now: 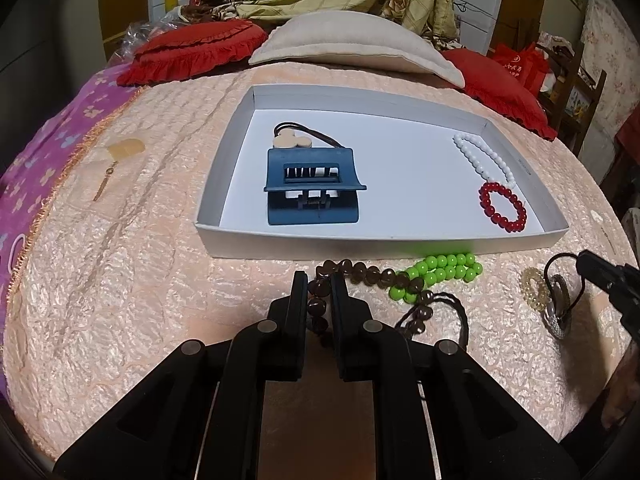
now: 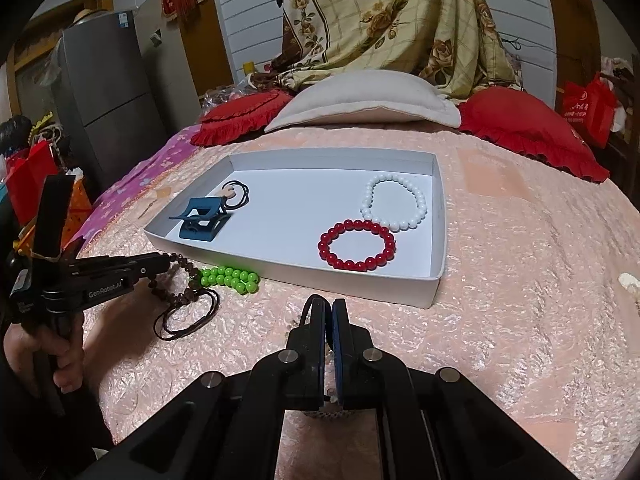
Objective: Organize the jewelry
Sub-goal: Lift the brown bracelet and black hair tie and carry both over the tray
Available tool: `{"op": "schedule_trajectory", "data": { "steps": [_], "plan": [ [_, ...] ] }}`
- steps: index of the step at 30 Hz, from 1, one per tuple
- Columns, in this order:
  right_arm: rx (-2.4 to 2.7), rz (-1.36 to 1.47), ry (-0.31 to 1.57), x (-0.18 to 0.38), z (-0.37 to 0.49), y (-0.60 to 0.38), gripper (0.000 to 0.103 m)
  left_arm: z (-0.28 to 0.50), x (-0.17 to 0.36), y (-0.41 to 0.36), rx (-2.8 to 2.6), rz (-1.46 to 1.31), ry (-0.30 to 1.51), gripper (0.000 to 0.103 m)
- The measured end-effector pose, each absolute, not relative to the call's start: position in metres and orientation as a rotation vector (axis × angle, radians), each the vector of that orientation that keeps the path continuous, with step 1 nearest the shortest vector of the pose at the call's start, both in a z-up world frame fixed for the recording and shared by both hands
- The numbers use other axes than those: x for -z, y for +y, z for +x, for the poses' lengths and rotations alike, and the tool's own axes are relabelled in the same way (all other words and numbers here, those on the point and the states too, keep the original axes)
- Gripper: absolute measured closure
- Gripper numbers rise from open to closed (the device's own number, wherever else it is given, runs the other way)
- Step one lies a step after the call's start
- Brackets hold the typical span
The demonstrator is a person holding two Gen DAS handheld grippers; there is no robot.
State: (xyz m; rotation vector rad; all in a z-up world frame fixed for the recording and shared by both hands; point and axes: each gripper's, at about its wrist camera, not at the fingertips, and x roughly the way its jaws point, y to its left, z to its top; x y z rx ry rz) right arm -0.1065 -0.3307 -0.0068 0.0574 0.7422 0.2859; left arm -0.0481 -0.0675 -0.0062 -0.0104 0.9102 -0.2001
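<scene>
- Your left claw [image 1: 319,280] is clamped on the brown bead necklace [image 1: 372,276], its strand trailing rightward across the bed [image 1: 120,280].
- Your right claw [image 2: 328,304] is pinched together on a black cord [image 2: 304,312].

A white tray [image 2: 438,216] is lying on a peach, crinkle-textured bedspread [image 2: 520,280], showing a navy blue hair clip [image 2: 200,216], a white bead bracelet [image 2: 394,202] and a red bead bracelet [image 2: 356,245]. Bright green beads [image 2: 230,278] and brown beads [image 1: 360,274] are sitting in front of it. Red ruffled cushions [image 2: 528,128], a beige pillow [image 2: 364,100] and a cream checked, rose-printed cloth [image 2: 400,20] are showing behind.
</scene>
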Motion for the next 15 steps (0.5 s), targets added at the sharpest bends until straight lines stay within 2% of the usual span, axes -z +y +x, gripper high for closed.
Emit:
{"op": "schedule_trajectory", "data": {
  "steps": [8,15],
  "plan": [
    [-0.288,0.079,0.766,-0.013,-0.106,-0.332,0.1,-0.06,-0.033,-0.064,0.223,0.015,0.894,0.093],
    [-0.287,0.025,0.835,-0.046,-0.085,-0.331,0.1,-0.043,-0.102,-0.078,0.245,0.069,0.809,0.093]
  ]
}}
